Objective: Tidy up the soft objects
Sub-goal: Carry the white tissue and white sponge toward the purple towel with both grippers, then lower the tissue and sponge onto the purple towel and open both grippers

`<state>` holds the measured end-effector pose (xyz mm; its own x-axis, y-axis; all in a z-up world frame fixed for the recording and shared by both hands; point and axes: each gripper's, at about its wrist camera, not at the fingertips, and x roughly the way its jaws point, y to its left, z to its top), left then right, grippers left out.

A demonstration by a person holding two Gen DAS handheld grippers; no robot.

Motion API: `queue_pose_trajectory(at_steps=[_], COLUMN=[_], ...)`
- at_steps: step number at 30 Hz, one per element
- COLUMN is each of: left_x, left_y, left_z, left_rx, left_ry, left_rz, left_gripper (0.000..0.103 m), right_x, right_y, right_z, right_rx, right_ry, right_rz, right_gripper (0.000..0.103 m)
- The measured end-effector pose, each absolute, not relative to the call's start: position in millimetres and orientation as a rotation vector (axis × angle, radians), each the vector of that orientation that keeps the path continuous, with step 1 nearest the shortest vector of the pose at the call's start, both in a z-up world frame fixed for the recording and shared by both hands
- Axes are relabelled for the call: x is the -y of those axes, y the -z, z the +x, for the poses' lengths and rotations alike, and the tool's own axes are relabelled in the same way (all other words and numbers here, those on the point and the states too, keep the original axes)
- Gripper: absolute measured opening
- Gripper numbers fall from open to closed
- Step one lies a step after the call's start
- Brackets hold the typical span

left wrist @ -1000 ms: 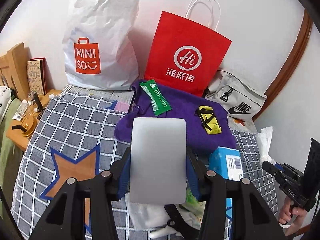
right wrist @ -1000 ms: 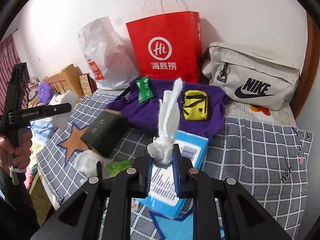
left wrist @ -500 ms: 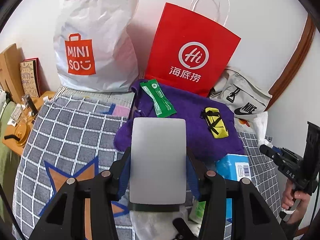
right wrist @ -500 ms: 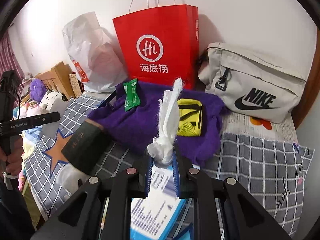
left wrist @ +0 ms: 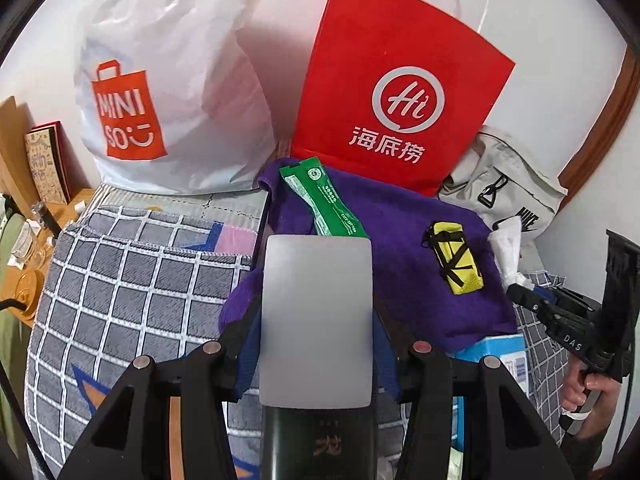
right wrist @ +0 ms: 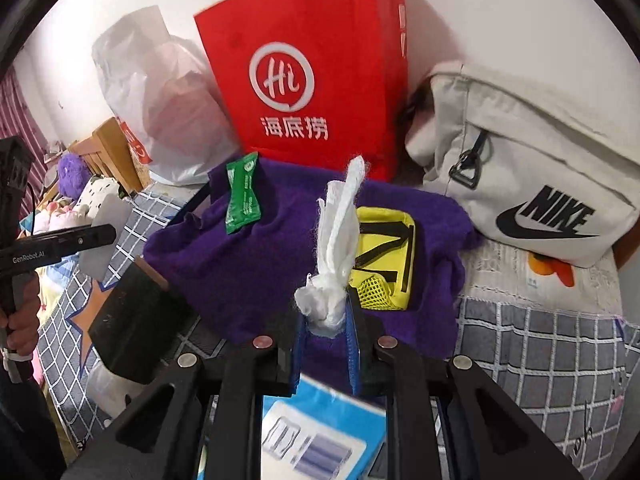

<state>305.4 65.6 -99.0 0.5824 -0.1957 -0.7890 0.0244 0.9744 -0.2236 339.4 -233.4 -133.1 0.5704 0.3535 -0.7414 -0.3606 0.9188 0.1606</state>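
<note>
Now the left gripper (left wrist: 316,320) grasps a grey-topped dark box (left wrist: 316,320), while the right gripper (right wrist: 326,320) clenches a white tissue (right wrist: 336,248) near the purple towel (right wrist: 248,272).

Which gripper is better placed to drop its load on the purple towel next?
Right, probably. The right gripper, shut on the crumpled white tissue, sits over the purple fleece towel. The left gripper, gripping a grey-lidded dark box, is at the towel's near edge.

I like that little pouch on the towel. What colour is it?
The pouch is yellow with black straps, clearest in the right wrist view.
</note>
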Motion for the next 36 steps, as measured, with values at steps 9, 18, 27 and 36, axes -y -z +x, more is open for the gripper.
queue_pose_trajectory(at_steps=[9, 18, 27, 36], left_x=[-54, -46, -44, -36], left_y=[112, 140, 160, 169], left_z=[343, 375, 390, 395], left_rx=[-0.976, -1.050, -1.116, -1.146], left_ry=[0.134, 0.143, 0.153, 0.168], left_rz=[-0.179, -0.160, -0.164, -0.142], left_gripper=[0.047, 0.047, 0.047, 0.048], right_x=[235, 241, 239, 241], right_y=[171, 189, 203, 205], right_z=[360, 363, 369, 369], right_rx=[-0.956, -0.982, -1.020, -1.024], right_ry=[-0.461, -0.456, -0.438, -0.437], right_rz=[0.009, 0.018, 0.001, 0.006], right_gripper=[0.018, 0.018, 0.018, 0.020])
